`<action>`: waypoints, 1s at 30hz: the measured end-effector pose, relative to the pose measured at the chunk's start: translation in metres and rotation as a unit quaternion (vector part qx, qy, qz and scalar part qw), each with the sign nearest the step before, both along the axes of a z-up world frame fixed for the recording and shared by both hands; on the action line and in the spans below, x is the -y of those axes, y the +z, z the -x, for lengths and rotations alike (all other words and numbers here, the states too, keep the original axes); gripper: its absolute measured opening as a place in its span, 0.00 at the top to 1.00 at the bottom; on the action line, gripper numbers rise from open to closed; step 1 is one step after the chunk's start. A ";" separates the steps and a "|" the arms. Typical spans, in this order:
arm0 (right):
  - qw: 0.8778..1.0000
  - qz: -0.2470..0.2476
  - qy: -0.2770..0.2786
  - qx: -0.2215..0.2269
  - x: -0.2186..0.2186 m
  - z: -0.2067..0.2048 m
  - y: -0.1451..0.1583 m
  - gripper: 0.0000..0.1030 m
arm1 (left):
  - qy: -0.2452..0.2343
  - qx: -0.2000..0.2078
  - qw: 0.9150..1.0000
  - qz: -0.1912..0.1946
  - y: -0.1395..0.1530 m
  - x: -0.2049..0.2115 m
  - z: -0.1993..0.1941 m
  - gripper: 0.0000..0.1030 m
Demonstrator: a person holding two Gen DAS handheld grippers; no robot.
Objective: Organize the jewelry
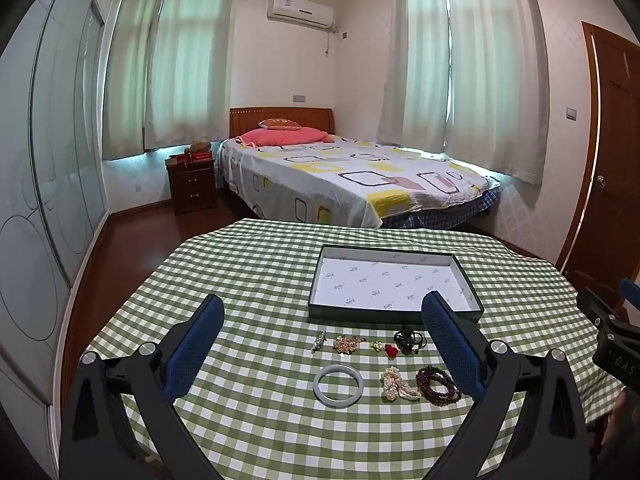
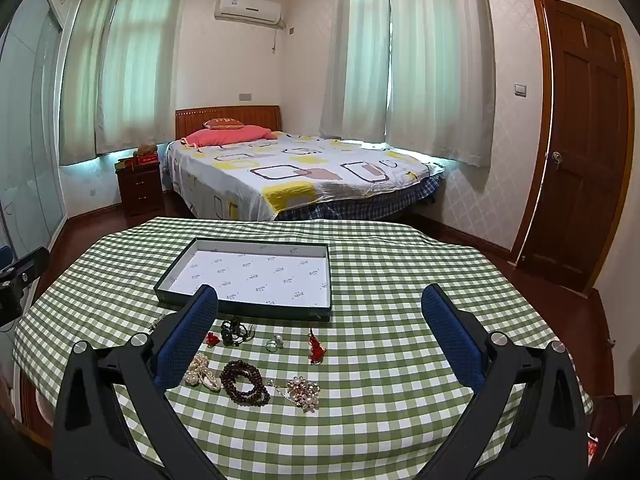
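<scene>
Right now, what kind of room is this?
A bedroom, most likely: a bed with a patterned sheet, a dark wooden nightstand beside it, and long white curtains over the windows.

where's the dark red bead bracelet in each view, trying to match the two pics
Left wrist view: the dark red bead bracelet lies low right of centre, against the left claw's right finger, right of the pearl strand.
Right wrist view: the bracelet lies low left of centre, right of the same pearl strand.
Shared landmark: the shallow empty box on the checked cloth, just beyond the jewelry.
</scene>
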State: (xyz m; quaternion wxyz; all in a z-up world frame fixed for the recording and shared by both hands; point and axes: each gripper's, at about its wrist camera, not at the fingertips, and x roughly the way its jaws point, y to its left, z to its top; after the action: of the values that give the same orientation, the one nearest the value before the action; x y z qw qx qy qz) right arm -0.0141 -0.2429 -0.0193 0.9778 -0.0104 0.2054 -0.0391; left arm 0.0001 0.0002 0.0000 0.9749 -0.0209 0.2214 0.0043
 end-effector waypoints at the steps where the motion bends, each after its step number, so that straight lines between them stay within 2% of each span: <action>1: 1.000 0.000 0.000 0.000 0.000 0.000 0.000 0.04 | 0.000 0.000 1.000 -0.001 0.000 0.000 0.000 0.07; 30: 1.000 -0.002 0.001 0.003 0.000 0.001 0.003 0.04 | -0.002 0.005 1.000 -0.002 0.002 0.002 0.003 0.07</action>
State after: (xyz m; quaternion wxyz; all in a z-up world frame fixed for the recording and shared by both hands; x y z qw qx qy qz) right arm -0.0154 -0.2433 -0.0160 0.9786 -0.0090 0.2020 -0.0375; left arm -0.0024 -0.0016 0.0025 0.9760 -0.0189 0.2170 0.0028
